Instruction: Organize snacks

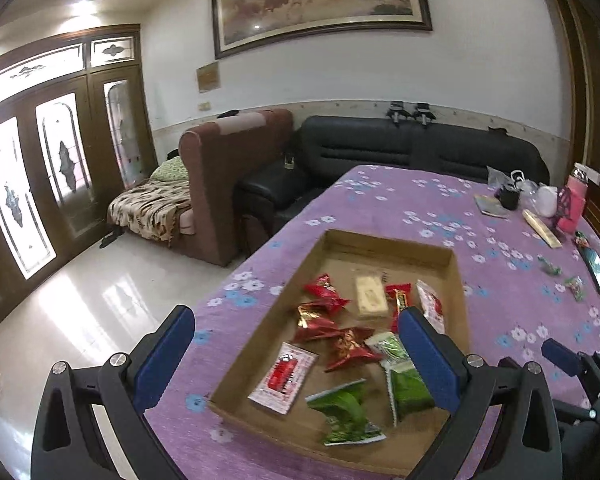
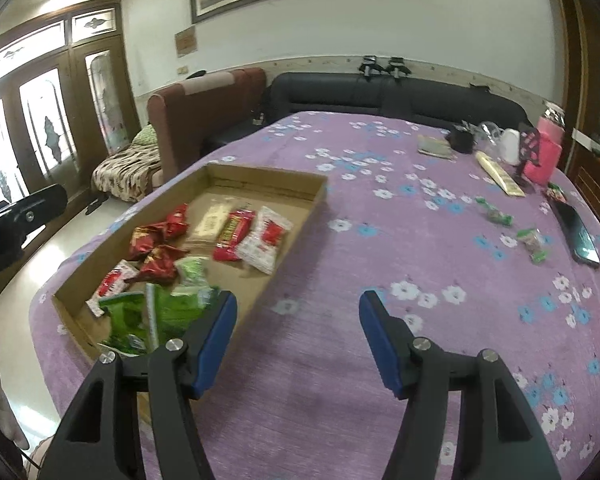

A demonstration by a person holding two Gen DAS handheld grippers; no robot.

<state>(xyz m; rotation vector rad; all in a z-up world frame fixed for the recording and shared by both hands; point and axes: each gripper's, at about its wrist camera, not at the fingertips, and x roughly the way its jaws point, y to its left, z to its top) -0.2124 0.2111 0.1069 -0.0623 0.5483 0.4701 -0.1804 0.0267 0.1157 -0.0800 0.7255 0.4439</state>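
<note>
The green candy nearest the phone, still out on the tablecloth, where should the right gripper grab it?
Grip the green candy across its plump middle, coming from above with the right gripper, judging by its flat pose and thin twisted ends. Keep clear of the phone beside it.

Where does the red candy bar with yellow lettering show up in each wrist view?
Left wrist: the red candy bar lies in the cardboard tray, centre-right, just beyond the left tool's right finger.
Right wrist: the bar is left of centre, in the tray.
Shared landmark: the white-and-red packet immediately to its right.
</note>
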